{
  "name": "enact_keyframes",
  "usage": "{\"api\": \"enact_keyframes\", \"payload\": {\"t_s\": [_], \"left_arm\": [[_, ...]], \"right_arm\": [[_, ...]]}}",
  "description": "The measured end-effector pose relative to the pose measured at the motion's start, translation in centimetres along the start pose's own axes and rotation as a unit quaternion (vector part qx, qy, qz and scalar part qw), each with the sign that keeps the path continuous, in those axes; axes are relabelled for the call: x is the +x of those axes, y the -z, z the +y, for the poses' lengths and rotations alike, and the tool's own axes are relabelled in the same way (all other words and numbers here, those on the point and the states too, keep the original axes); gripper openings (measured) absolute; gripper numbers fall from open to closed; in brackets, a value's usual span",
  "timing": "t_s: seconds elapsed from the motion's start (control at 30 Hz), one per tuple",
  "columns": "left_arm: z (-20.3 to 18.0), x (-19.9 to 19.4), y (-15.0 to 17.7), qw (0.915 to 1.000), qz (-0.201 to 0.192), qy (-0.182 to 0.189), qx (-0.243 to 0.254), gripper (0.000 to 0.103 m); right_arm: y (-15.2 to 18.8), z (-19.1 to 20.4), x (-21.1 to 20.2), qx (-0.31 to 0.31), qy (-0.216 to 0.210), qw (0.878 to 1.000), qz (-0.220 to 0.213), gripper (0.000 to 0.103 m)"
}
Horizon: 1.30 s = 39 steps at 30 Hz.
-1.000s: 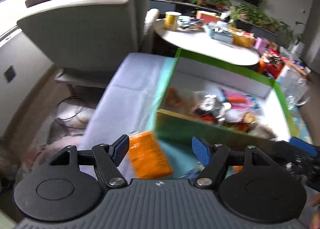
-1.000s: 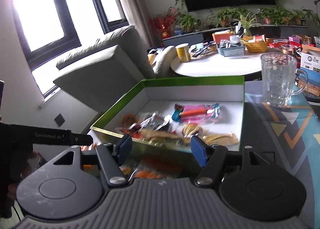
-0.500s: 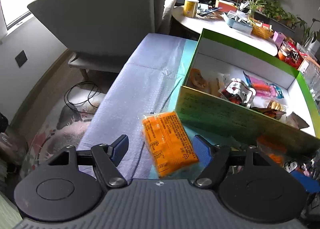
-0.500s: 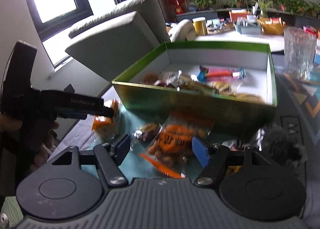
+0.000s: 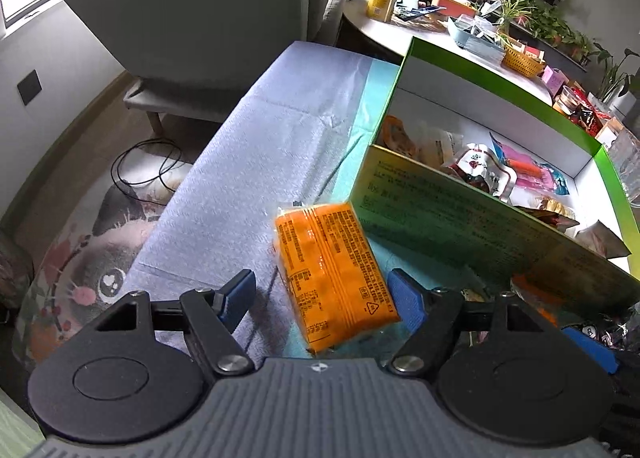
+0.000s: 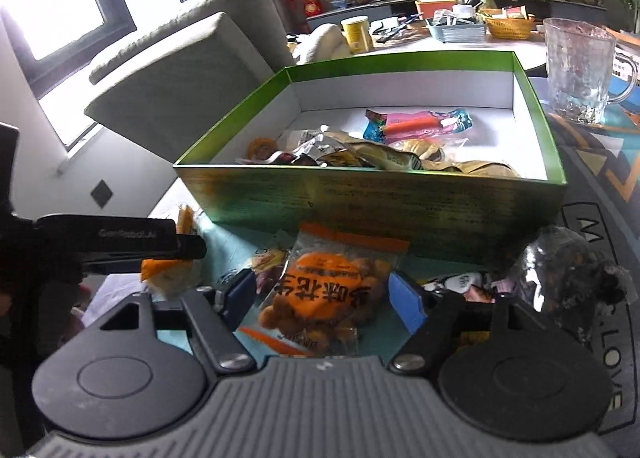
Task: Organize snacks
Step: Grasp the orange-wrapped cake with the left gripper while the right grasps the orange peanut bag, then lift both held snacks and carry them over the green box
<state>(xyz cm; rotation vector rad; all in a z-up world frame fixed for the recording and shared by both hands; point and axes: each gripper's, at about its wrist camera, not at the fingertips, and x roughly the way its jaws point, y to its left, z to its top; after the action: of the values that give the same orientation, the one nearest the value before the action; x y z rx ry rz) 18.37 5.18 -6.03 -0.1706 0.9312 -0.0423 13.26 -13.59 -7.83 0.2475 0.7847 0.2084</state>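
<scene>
Just in front of the green box's near wall, on the cloth-covered table, an orange flat packet (image 5: 334, 274) is seen lying with its print side up, one corner almost against the box. It is framed between the two blue pads of the left gripper (image 5: 322, 298), whose jaws are spread wide on either side of it with clear gaps, so nothing is held. This straddling placement is judged to be a line-up for closing on the packet's long edges.

A clear bag of orange coated peanuts (image 6: 324, 298) is found in the right wrist view, flat on the table against the same wall. The right gripper (image 6: 324, 300) is likewise spread open around it, empty, with the bag centred between the pads.

Both snacks are outside the green box (image 5: 472, 213), in which several wrapped snacks, among them a pink and blue packet (image 6: 418, 123), are already gathered. The loose items appear to be left for transfer over the near wall.

More wrappers, including a dark crinkled bag (image 6: 576, 270), are scattered to the right of the peanuts. A glass mug (image 6: 580, 69) is stood beyond the box's far right corner.
</scene>
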Motion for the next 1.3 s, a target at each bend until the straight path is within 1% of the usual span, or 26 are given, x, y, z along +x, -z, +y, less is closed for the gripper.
{"api": "enact_keyframes", "payload": {"t_s": [0.07,0.17,0.23,0.27,0.4,0.5,0.63,0.73,0.93,1.13,1.3], "left_arm": [[0.0,0.1,0.1,1.0,-0.002,0.008,0.003,0.07],[-0.4,0.2,0.2,0.9996,-0.007,0.012,0.025,0.068],[-0.8,0.1,0.4,0.9988,-0.012,0.016,0.045,0.056],[-0.9,0.1,0.6,0.9985,-0.014,0.018,0.051,0.055],[-1.0,-0.3,1.1,0.9975,-0.022,0.016,0.065,0.05],[-0.8,-1.0,1.4,0.997,-0.018,0.031,0.069,0.049],[-1.0,-2.7,1.6,0.9958,-0.038,0.028,0.078,0.043],[-1.1,-4.1,1.6,0.9949,-0.052,0.032,0.08,0.043],[-1.7,-6.7,1.5,0.9921,-0.081,0.036,0.089,0.043],[-3.0,-8.6,1.1,0.988,-0.109,0.044,0.1,0.043],[-4.6,-9.3,0.1,0.9843,-0.13,0.046,0.11,0.043]], "right_arm": [[0.0,0.2,0.6,0.01,0.007,1.0,0.007,0.038],[0.1,0.3,1.0,0.011,0.012,1.0,-0.005,0.039],[0.2,0.3,1.0,0.0,0.016,1.0,-0.008,0.038],[0.1,0.4,1.1,-0.007,0.014,1.0,-0.008,0.038],[0.1,0.5,0.3,-0.02,-0.003,1.0,-0.01,0.037],[0.3,0.6,-0.7,-0.019,-0.026,0.999,-0.028,0.037],[0.4,0.9,-2.3,-0.028,-0.041,0.998,-0.047,0.037],[0.2,1.0,-3.5,-0.025,-0.057,0.996,-0.059,0.037],[-0.4,1.3,-5.7,-0.03,-0.068,0.992,-0.099,0.037],[-1.6,0.6,-7.3,-0.029,-0.068,0.987,-0.141,0.037],[-3.1,-0.4,-7.9,-0.019,-0.06,0.983,-0.175,0.037]]}}
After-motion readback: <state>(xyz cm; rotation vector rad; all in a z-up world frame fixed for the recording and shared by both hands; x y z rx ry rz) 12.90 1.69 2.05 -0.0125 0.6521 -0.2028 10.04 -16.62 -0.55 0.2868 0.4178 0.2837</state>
